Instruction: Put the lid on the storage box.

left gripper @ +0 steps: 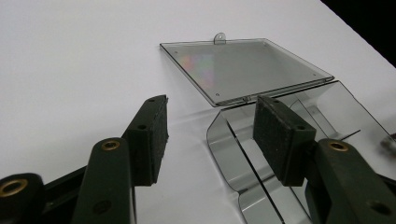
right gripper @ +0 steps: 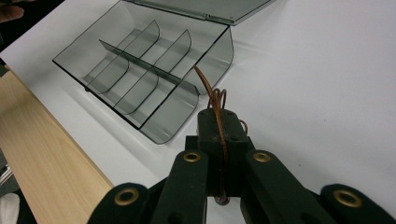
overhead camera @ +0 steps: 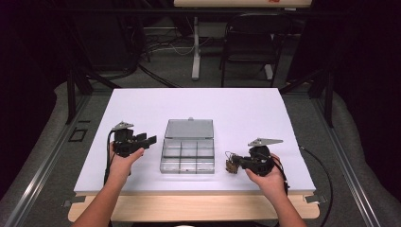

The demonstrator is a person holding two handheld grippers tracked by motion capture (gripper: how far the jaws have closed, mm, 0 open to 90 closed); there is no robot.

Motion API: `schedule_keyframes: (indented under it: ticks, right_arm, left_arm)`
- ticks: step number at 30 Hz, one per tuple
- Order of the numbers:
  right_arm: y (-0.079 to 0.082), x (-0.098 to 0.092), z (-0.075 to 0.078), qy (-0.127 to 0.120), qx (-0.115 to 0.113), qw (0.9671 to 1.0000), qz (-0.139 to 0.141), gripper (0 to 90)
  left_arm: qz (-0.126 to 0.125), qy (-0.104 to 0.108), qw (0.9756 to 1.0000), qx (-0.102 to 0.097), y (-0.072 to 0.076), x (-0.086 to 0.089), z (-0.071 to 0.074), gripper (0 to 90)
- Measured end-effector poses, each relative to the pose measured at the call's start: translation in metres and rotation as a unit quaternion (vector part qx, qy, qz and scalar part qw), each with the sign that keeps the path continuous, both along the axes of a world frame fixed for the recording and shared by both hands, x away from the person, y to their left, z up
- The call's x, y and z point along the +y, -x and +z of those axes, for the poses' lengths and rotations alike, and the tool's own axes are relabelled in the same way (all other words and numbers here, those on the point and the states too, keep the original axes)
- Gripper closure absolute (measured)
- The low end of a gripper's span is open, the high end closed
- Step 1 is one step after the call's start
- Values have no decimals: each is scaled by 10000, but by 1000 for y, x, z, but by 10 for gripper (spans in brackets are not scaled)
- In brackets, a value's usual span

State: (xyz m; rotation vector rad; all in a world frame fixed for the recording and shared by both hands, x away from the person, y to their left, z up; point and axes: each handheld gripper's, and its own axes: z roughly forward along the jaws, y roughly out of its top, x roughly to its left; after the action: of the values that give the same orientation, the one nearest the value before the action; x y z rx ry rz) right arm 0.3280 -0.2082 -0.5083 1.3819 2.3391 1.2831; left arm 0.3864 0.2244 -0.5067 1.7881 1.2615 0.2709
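Note:
A clear plastic compartment box (overhead camera: pixel 188 156) lies in the middle of the white table, its lid (overhead camera: pixel 189 128) folded flat open toward the far side. Dividers split the box (right gripper: pixel 140 70) into several cells, and I see nothing in them. My left gripper (overhead camera: pixel 150 140) hovers just left of the box, open, with nothing between its pads (left gripper: pixel 152 135). In the left gripper view the box's near corner (left gripper: pixel 224 144) and the lid (left gripper: pixel 247 67) lie ahead. My right gripper (overhead camera: pixel 233 164) sits right of the box, shut on a thin copper-coloured wire loop (right gripper: pixel 215 100) that sticks out past the jaws.
The white tabletop (overhead camera: pixel 246 113) reaches out on all sides of the box. A pale wooden strip (right gripper: pixel 42 154) runs along the table's front edge. Beyond the far edge stand a black chair (overhead camera: pixel 250 42) and a white stand leg (overhead camera: pixel 196 52) on a dark floor with cables.

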Motion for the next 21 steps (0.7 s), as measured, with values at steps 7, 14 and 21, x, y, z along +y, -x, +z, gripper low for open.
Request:
schedule_keyframes:
  ticks: [7, 14, 21]
  right_arm:
    - [-4, -1, 9, -112, -79, 9999, -70, 899]
    - [-9, 1, 18, -113, -164, 9998, -78, 899]
    - [-15, 7, 31, -191, -327, 9993, -62, 899]
  left_arm:
    - [22, -2, 10000, 8, 0, 0, -1, 455]
    - [48, -21, 10000, -8, 1, 1, -1, 455]
    - [63, -34, 10000, -4, 2, 2, 0, 457]
